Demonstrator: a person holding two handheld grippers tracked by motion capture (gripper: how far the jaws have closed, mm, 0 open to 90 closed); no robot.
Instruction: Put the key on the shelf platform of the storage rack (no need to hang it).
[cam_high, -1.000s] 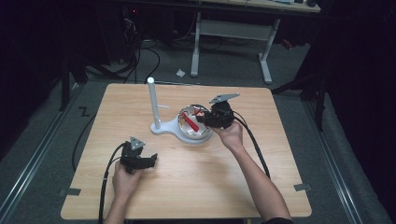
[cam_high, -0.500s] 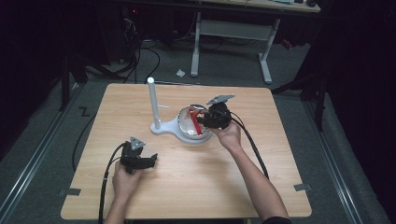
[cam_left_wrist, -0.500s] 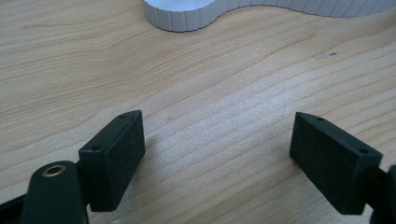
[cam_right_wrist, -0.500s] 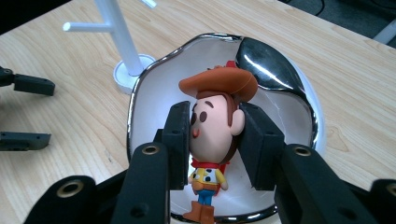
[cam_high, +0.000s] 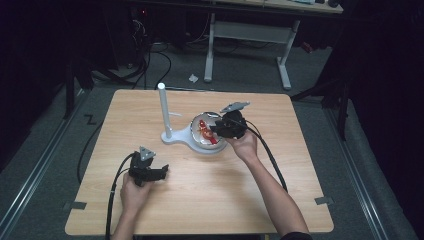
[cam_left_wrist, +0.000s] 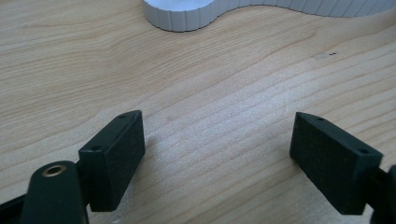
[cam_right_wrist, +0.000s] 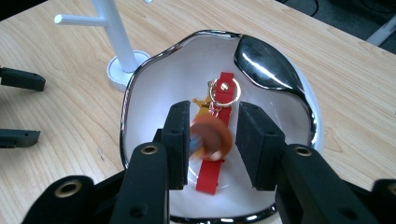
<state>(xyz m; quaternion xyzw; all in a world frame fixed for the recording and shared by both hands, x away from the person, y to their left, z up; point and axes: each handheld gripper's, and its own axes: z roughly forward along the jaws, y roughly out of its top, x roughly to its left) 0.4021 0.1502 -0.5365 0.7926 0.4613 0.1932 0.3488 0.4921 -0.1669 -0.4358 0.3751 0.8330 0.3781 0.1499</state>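
A red keychain strap (cam_right_wrist: 209, 175) with a gold ring (cam_right_wrist: 224, 91) and a round orange charm (cam_right_wrist: 212, 137) lies in a shiny white dish (cam_right_wrist: 140, 84). My right gripper (cam_right_wrist: 215, 119) hangs low over the dish, open, with its jaws on either side of the blurred charm; a gap shows on the charm's right. From above, the right gripper (cam_high: 217, 131) sits at the right rim of the dish (cam_high: 197, 144), beside the keychain (cam_high: 204, 130). My left gripper (cam_high: 161, 173) rests open on the table's front left with nothing between its jaws (cam_left_wrist: 217, 140).
A white post (cam_high: 163, 107) with a side peg rises from the stand's base just left of the dish. That ribbed base (cam_left_wrist: 182, 14) lies ahead of the left gripper. The left gripper's jaws (cam_right_wrist: 18, 107) appear at the left edge of the right gripper view. Cables trail off the table's front.
The right gripper has crept a little left, farther over the dish and onto the keychain. The left gripper has stayed put.
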